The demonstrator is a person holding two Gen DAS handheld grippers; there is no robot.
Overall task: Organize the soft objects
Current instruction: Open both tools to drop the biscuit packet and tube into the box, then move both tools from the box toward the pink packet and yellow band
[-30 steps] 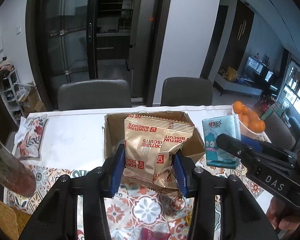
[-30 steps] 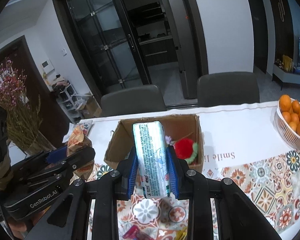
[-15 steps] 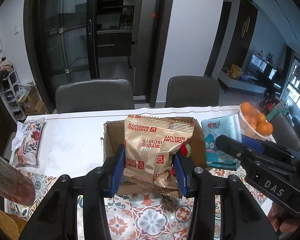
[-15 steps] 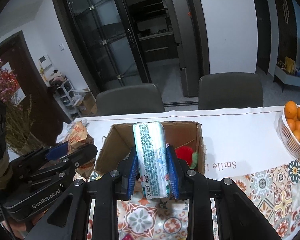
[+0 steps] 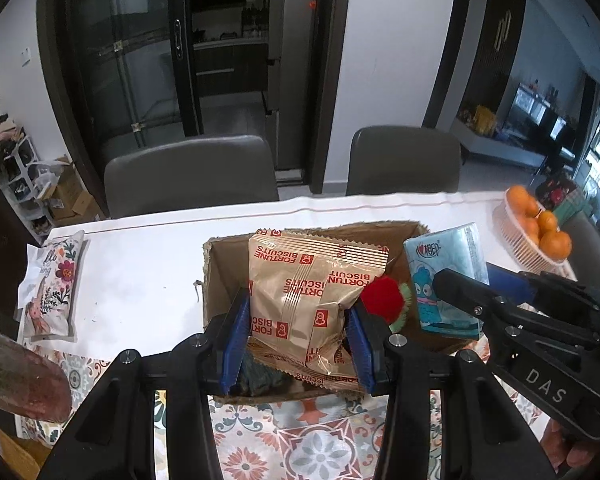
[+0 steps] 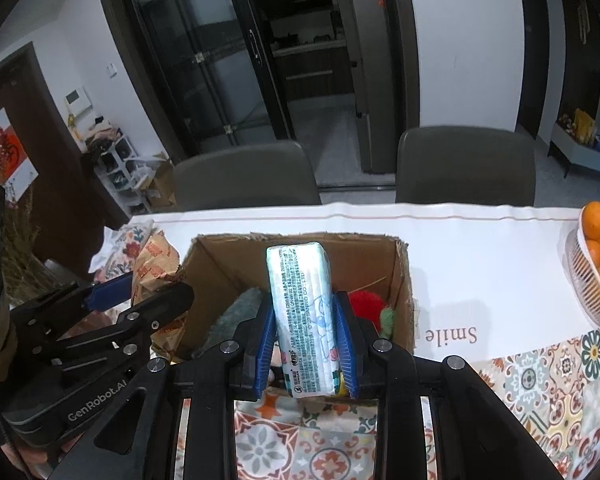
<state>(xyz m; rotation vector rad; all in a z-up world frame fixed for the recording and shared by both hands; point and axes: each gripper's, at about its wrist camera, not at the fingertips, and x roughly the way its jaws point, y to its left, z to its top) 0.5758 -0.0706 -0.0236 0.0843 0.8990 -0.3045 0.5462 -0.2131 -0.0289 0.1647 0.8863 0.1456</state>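
Now | left hand-held gripper [image 5: 298, 338] pinching tan foil biscuit packet [image 5: 308, 284] | right hand-held gripper [image 6: 305, 346] pinching pale-blue tissue pack [image 6: 304, 312] | both over brown cardboard box [image 6: 220, 264]

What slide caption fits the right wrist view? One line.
Right gripper carries a tissue pack over the cardboard box.

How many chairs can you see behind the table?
2. One grey chair stands behind the table's far edge, left of the cardboard box. The other chair is behind it to the right. More may be out of view.
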